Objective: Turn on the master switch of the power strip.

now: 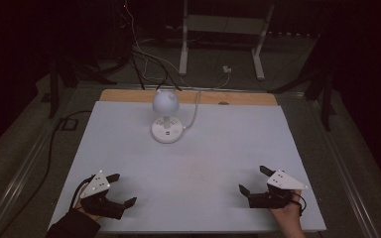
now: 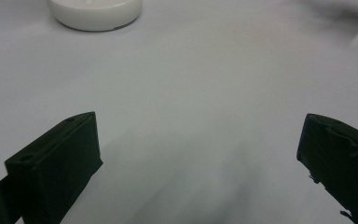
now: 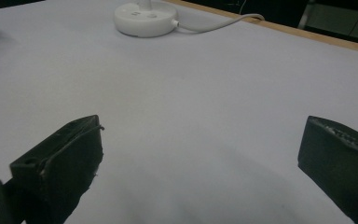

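Note:
A small white desk lamp [image 1: 165, 104] with a round head stands on a round white base [image 1: 166, 131] at the back middle of the white table [image 1: 188, 168]. Its base [image 2: 95, 13] lies far ahead in the left gripper view, and the base [image 3: 143, 19] with a white cable [image 3: 219, 22] lies far ahead in the right gripper view. My left gripper [image 1: 120, 189] rests at the front left, open and holding nothing. At the front right my right gripper [image 1: 254, 179] is open too, with bare table between its jaws.
A wooden strip [image 1: 188, 97] edges the table's far side. The lamp's cable [image 1: 194, 111] runs off the back. Beyond stand a white metal frame [image 1: 223, 34] and loose cables on a dark floor. A black cable [image 1: 54, 144] trails on the left.

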The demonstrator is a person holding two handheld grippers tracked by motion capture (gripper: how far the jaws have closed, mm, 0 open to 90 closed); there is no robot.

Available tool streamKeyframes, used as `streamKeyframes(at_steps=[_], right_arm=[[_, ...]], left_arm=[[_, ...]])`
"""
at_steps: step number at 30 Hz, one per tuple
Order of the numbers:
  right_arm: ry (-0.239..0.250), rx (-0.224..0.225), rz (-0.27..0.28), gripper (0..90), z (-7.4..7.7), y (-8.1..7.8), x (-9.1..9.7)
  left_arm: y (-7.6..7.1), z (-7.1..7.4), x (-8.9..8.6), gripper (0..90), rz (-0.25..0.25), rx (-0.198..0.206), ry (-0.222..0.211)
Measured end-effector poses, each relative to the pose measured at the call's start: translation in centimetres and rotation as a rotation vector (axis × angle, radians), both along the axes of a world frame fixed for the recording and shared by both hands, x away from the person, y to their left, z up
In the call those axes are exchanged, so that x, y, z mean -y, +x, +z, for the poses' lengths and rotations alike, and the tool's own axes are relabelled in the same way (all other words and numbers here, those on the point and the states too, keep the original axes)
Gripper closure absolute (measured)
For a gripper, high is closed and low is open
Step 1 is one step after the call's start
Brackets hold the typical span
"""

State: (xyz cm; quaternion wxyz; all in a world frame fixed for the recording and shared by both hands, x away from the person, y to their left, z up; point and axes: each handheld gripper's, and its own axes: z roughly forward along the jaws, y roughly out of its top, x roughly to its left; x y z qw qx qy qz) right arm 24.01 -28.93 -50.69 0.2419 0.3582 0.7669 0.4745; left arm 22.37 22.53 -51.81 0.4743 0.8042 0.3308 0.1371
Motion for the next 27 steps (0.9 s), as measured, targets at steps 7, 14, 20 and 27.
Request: streamKeyframes(at_steps=[7,14,20,27], right_arm=[[-0.002,0.001,-0.001,0.0,0.1,0.0,0.1],[-0.014,0.031,0.007,0.0,0.3,-0.4,-0.3],[-0.015,0.026,0.004,0.0,0.3,-0.4,-0.3],[-0.014,0.035,-0.008,0.0,0.4,-0.6,-0.3]], left_arm=[[0.0,-0.1,0.2,0.0,-0.017,-0.004,0.02],[-0.1,0.1,0.5,0.0,-0.02,0.003,0.03],[0.0,0.2,0.9,0.0,-0.035,-0.008,0.041],[0.1,0.3,1.8,0.0,-0.062,-0.037,0.072]])
